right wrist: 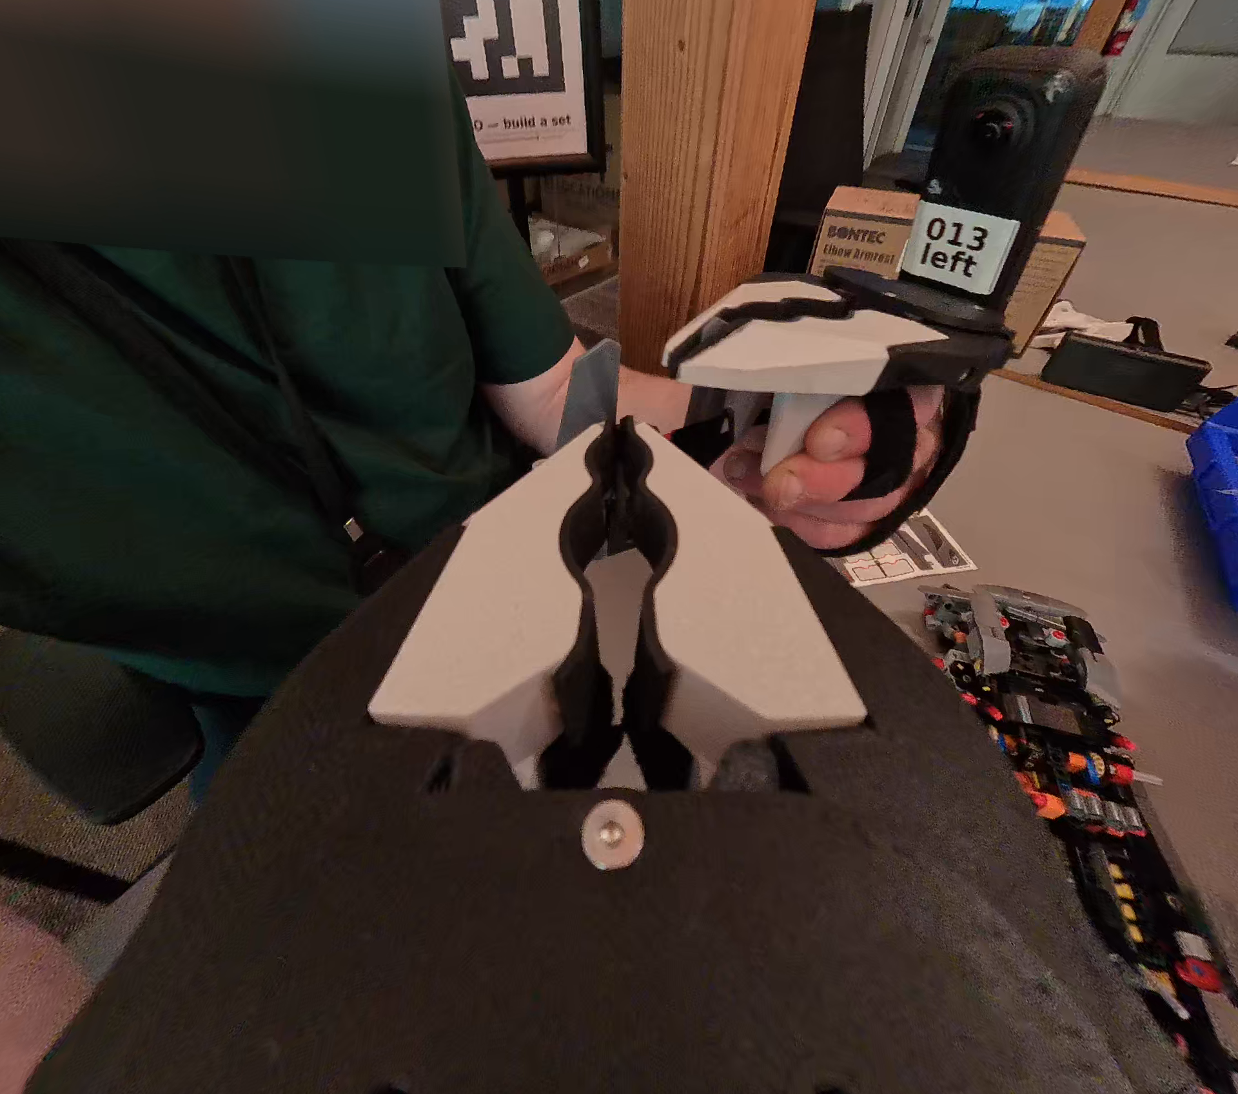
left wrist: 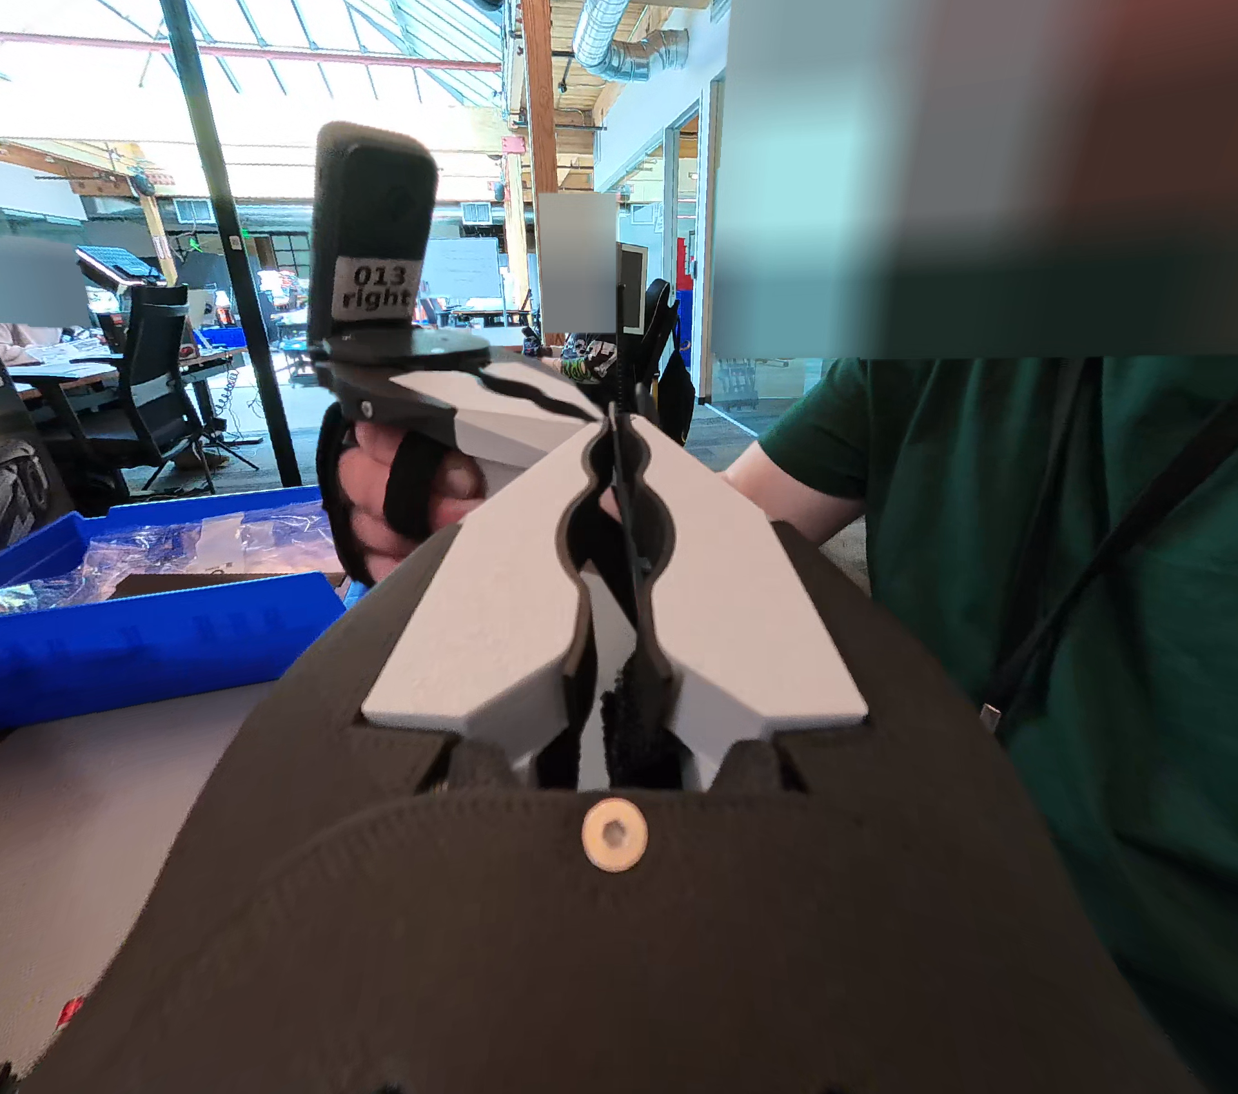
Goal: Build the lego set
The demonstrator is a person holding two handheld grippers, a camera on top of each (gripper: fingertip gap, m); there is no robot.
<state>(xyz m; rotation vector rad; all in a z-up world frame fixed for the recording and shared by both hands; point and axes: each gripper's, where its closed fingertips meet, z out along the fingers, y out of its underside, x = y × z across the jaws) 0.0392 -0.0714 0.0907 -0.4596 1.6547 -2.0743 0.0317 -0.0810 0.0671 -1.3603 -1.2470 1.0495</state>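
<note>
Blue bin [left wrist: 154,626]: smooth hard plastic, at 9 o'clock in the left wrist view; crinkled clear plastic bags [left wrist: 201,539] inside, contents too blurred to name.
Right hand [left wrist: 402,492]: at 10 o'clock of the near fingers, wrapped round a black handle under a black strap.
Left gripper [left wrist: 615,425]: matte white wedge fingers with wavy black pads, in a rough black body; pressed together on a thin dark piece [left wrist: 626,499].
Thin dark piece: seen edge-on as a narrow strip, kind and full shape not readable.
Green shirt [left wrist: 1072,593]: soft knit, filling 3 o'clock, crossed by a dark strap.
Right gripper [right wrist: 620,429]: same white wedges and black pads, at centre of the right wrist view; clamped on a grey panel [right wrist: 593,385].
Grey panel: flat, smooth, thin, sticking up past the tips toward 12 o'clock; lower part hidden between the pads.
Wooden post [right wrist: 717,90]: grained timber, at 12 o'clock.
Left hand [right wrist: 831,479]: at 2 o'clock, gripping a handle with a white trigger.
Sticker sheet [right wrist: 904,553]: flat paper below the left hand, partly covered by it.
Lego model [right wrist: 1045,727]: long, studded, black and grey with red and orange pins, lying on the grey table [right wrist: 1072,492] at 4 o'clock, well apart from both tools; far end cut off by the frame.
</note>
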